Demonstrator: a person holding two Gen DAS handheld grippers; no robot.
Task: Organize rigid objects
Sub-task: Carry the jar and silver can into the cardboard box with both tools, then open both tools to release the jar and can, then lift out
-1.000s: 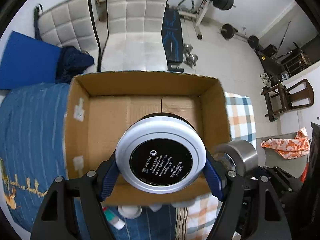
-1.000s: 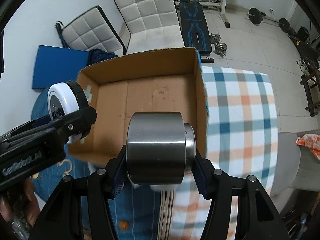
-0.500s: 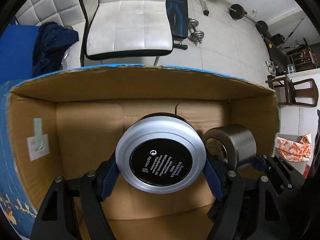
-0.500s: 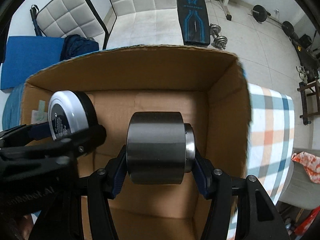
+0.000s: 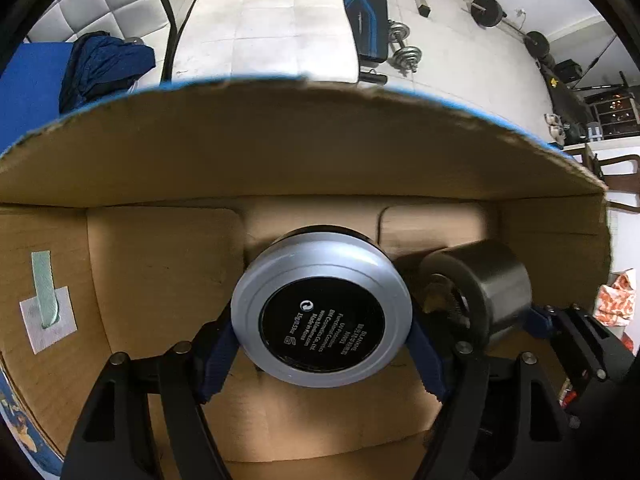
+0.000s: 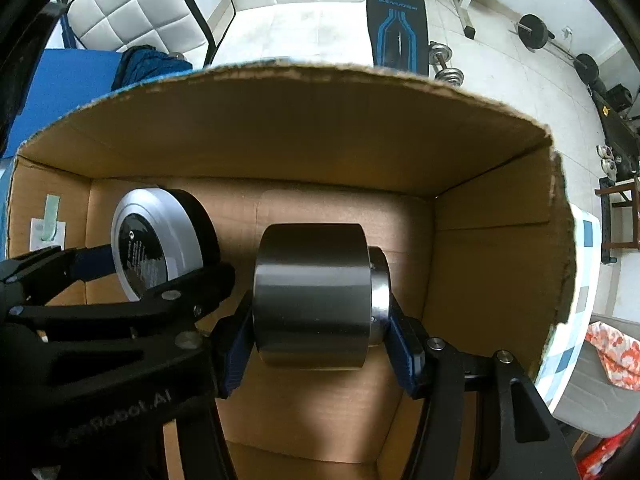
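Note:
My left gripper (image 5: 320, 344) is shut on a round silver jar with a black label (image 5: 321, 315), held low inside an open cardboard box (image 5: 280, 152). To its right in the same box, my right gripper (image 6: 320, 316) is shut on a dull metal cylinder (image 6: 312, 296), gripped by its two ends and lying sideways. In the left wrist view the metal cylinder (image 5: 484, 284) shows just right of the jar. In the right wrist view the silver jar (image 6: 156, 240) and the left gripper's black fingers (image 6: 120, 300) sit at the left. Both objects hang close above the box floor; contact cannot be told.
A taped label (image 5: 46, 304) is stuck on the box's left inner wall. Beyond the box stand white quilted chairs (image 5: 272, 32), a dark blue cloth (image 5: 104, 64), a weight bench and dumbbells (image 5: 404, 48). A checked cloth (image 6: 584, 240) lies right of the box.
Both grippers have come down from above the box rim into the box, still holding the jar and the cylinder. The box walls now fill both views.

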